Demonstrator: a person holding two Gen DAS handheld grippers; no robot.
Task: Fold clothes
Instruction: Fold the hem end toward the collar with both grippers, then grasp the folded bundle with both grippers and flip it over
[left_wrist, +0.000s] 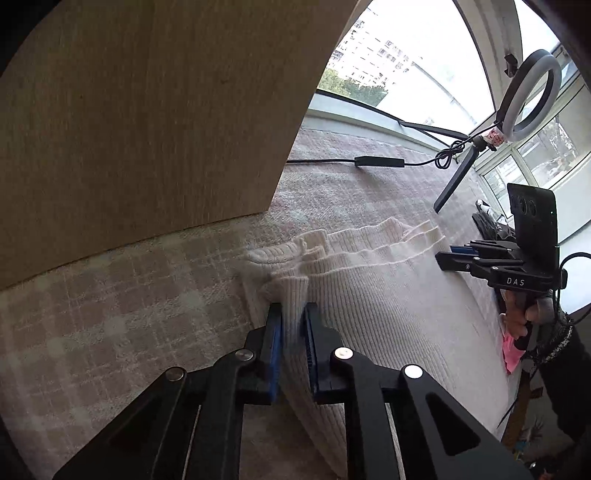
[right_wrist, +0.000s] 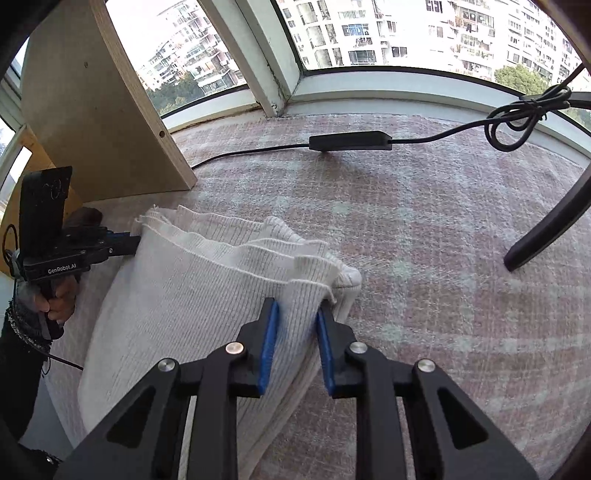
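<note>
A cream ribbed knit garment (left_wrist: 369, 295) lies in several folded layers on a pink checked cloth. My left gripper (left_wrist: 293, 310) is shut on the garment's near-left corner, the fabric pinched between the blue pads. My right gripper (right_wrist: 297, 312) is shut on the garment (right_wrist: 192, 280) at its right corner. The right gripper (left_wrist: 448, 256) also shows in the left wrist view at the garment's far side. The left gripper (right_wrist: 135, 242) shows in the right wrist view at the garment's left edge.
A wooden panel (right_wrist: 99, 110) stands at the left on the checked cloth (right_wrist: 443, 258). A black cable with an inline controller (right_wrist: 349, 141) crosses the far side. A ring light (left_wrist: 530, 96) on a tripod with a black leg (right_wrist: 546, 229) stands at the right. Windows lie behind.
</note>
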